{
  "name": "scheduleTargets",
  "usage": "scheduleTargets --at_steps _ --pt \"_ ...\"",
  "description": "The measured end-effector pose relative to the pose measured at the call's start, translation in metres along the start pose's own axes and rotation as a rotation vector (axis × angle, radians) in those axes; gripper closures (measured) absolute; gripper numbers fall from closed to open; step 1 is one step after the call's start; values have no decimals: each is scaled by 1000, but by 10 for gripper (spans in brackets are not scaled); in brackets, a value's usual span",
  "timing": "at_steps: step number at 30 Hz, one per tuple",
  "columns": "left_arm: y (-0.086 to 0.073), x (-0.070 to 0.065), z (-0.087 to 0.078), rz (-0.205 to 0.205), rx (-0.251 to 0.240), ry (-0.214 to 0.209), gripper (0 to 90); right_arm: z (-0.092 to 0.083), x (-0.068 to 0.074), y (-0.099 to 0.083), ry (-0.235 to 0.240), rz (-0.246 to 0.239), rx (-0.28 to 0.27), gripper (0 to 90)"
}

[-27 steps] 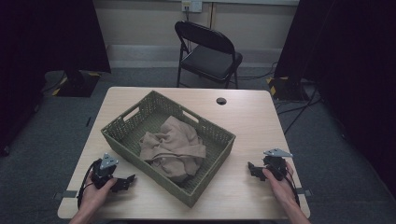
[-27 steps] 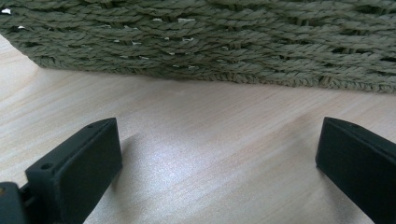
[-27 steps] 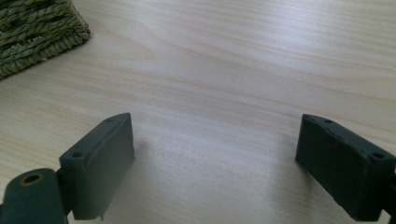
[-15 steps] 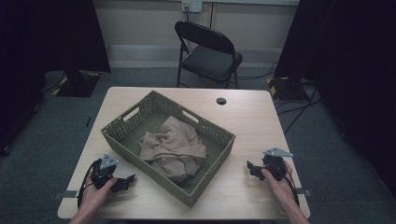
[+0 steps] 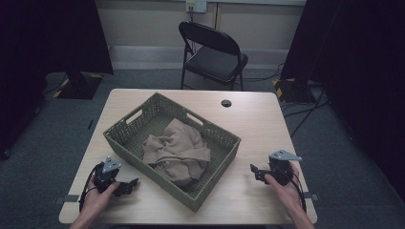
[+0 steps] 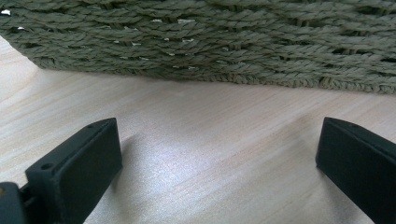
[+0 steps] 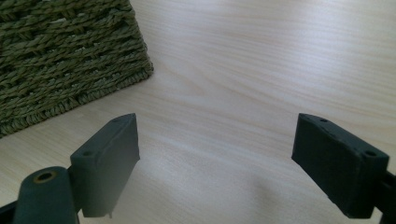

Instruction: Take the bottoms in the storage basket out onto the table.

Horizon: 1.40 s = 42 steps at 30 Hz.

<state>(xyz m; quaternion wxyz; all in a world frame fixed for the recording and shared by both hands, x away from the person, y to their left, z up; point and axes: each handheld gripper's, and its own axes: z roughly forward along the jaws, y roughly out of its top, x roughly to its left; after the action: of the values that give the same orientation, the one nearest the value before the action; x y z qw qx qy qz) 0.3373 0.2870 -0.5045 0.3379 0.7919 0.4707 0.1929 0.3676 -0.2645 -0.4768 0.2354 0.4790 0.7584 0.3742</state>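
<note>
From the high view, a green woven basket [image 5: 210, 143] is seen set askew on the wooden table [image 5: 258, 119], a crumpled tan cloth [image 5: 176, 150] heaped inside; the left gripper [image 5: 125, 187] and right gripper [image 5: 255, 171] are held low on either side of it, a black folding chair [image 5: 213, 50] beyond. In the left gripper view, jaws are spread wide, nothing between them, the basket wall [image 6: 201, 42] just ahead. In the right gripper view, jaws are likewise parted and empty, the basket corner [image 7: 70, 60] at upper left.
</note>
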Motion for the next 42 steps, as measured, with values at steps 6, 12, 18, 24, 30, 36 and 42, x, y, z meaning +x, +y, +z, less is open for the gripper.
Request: scheduleTargets --at_steps 6,12,18,24,30,36,42 --pt "0 0 0 -2 0 1 0 -5 3 3 27 -7 -32 143" --pt "1 0 1 -3 -2 3 0 -10 6 8 48 -11 -59 150" --pt "1 0 1 -2 0 0 0 -13 6 21 39 -22 -82 159" --pt "1 0 1 -1 0 -1 0 -20 11 34 62 6 -92 175" --pt "1 1 1 3 0 -5 0 -35 16 52 93 -28 -142 168" --pt "1 1 1 5 0 -6 0 -43 26 76 151 -46 -184 153" --pt "0 2 0 11 1 -8 0 -40 38 85 204 -79 -198 146"
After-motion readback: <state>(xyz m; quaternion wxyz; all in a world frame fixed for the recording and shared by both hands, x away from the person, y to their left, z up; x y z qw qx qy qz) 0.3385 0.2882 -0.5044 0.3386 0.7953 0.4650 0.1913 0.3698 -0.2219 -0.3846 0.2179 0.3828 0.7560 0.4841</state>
